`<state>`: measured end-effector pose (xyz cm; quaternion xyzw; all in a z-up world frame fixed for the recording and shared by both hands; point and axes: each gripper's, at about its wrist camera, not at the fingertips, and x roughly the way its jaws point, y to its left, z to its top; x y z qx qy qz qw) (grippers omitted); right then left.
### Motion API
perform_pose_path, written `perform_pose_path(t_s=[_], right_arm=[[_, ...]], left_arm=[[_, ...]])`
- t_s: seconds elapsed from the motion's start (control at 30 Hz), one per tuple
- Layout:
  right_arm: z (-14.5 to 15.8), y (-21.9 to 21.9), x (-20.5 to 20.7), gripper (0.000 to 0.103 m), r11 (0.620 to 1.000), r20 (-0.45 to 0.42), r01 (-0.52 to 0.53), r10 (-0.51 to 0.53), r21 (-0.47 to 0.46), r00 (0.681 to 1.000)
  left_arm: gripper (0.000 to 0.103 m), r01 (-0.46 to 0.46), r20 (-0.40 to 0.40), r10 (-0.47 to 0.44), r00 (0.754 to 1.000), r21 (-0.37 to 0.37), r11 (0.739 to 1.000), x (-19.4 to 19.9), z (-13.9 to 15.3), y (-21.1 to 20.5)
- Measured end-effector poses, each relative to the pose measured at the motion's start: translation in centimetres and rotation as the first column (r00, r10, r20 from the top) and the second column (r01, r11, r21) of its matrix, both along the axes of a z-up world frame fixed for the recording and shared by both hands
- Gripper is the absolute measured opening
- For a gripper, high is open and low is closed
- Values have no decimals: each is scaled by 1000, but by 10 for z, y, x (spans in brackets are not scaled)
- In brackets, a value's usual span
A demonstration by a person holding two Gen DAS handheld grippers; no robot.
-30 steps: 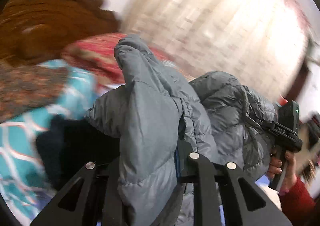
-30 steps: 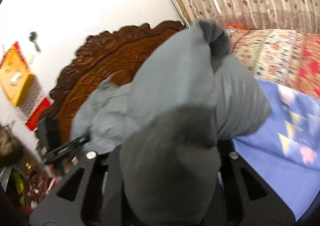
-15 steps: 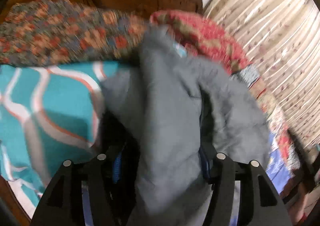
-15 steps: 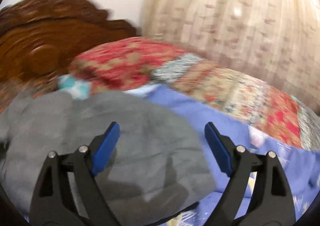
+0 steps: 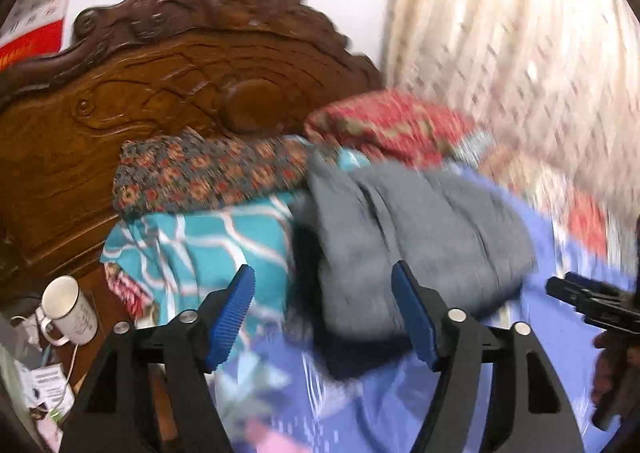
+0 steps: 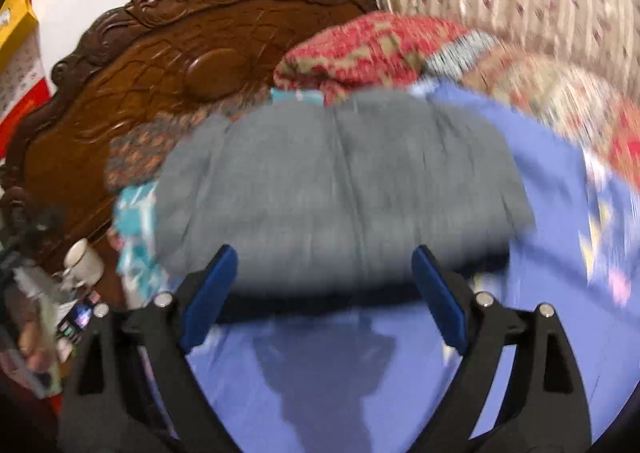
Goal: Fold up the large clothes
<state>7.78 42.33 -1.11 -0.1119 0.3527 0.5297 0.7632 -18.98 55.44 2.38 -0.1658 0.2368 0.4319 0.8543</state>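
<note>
The grey padded jacket [image 6: 340,189] lay in a folded bundle on the blue bedsheet [image 6: 540,293], near the head of the bed, its far edge against the teal patterned cloth [image 5: 200,241] at about nine o'clock and the red patterned quilt [image 6: 372,49] at twelve. Judged by its quilted bulk, it would handle soft, light and springy, prone to puffing open; the near folded edge at six o'clock looked the best hold. The right gripper [image 6: 326,293] stood wide apart and empty, just short of that edge. The left gripper [image 5: 324,313] was opening, its pads clear of the jacket, which lay beyond them. Behind stood the carved wooden headboard [image 5: 140,93]. A white mug [image 5: 70,309] at eight o'clock bore faint markings, unreadable; no other label could be read.
</note>
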Motion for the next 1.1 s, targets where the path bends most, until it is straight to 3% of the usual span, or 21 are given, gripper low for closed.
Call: perform_pose_path(t_s=[0.1,0.27,0.5,0.73,1.1], right_arm=[[-29,-71,-34,86,997,-21,68,-69,-44,997],[-67,-174,-71,87,973,-74,202,-211,-113,975],[-75,-269,-105,92,948,-133,309,-317,-78,939],[-75,-319,-129,96,945,-165,324,-327,-46,931],[-70,-342,-136,97,945,-163,328,-326,-16,931]], left_arm=[[91,78,-70,-83,994,-64,995,9,-28,-47],[91,191,-116,-217,969,-205,960,18,-73,-120],[97,172,-206,-230,951,-267,948,18,-101,-193],[101,161,-277,-207,938,-179,971,15,-99,-256],[104,129,-302,-172,938,-158,979,17,-99,-291]])
